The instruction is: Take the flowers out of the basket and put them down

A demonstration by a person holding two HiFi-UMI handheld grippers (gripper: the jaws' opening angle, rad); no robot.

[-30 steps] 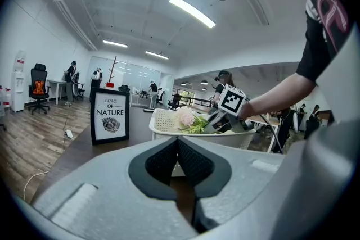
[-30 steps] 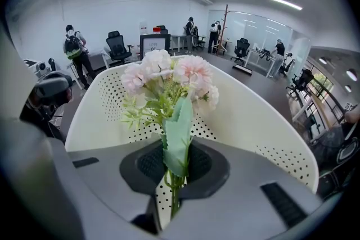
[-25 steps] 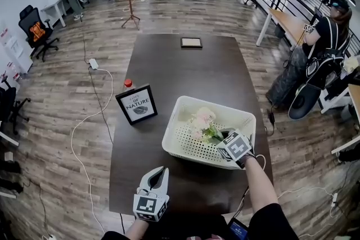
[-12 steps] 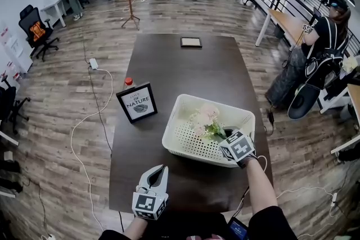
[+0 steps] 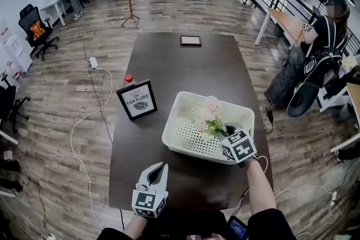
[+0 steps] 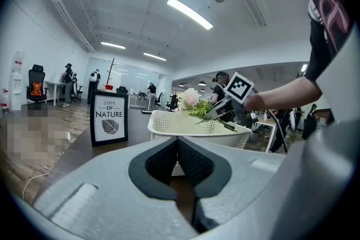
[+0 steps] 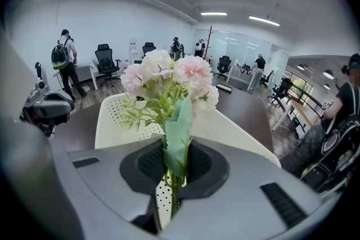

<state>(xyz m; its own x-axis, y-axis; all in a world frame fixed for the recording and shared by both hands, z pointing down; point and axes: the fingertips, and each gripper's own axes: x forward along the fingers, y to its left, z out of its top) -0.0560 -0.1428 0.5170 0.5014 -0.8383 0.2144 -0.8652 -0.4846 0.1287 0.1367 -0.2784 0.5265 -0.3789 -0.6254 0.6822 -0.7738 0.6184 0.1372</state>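
Grips the green stems of the flowers [image 7: 169,78] in the right gripper [image 7: 174,168], jaws almost together and pressing on the bunch. Holds the pink and cream heads above the rim of the white basket [image 5: 185,146], over its right half. Holds the left gripper [image 5: 159,170] above the near edge of the dark table [image 5: 191,70], jaws shut on each other with nothing between them. Has a framed sign [image 5: 137,101] standing near the left of the basket, leaning back a little, and a red-capped bottle [image 5: 129,81] just behind the sign. Has a small flat frame [image 5: 190,40] well apart, at the far end of the table. Near the flowers, meets only the perforated basket wall. Leaves open table top between the basket and the far frame, and a strip between the basket and the near edge. Beyond the right table edge, shows a person [image 5: 326,36] with a backpack; beyond the left edge, a white cable [image 5: 93,115] on the wood floor.
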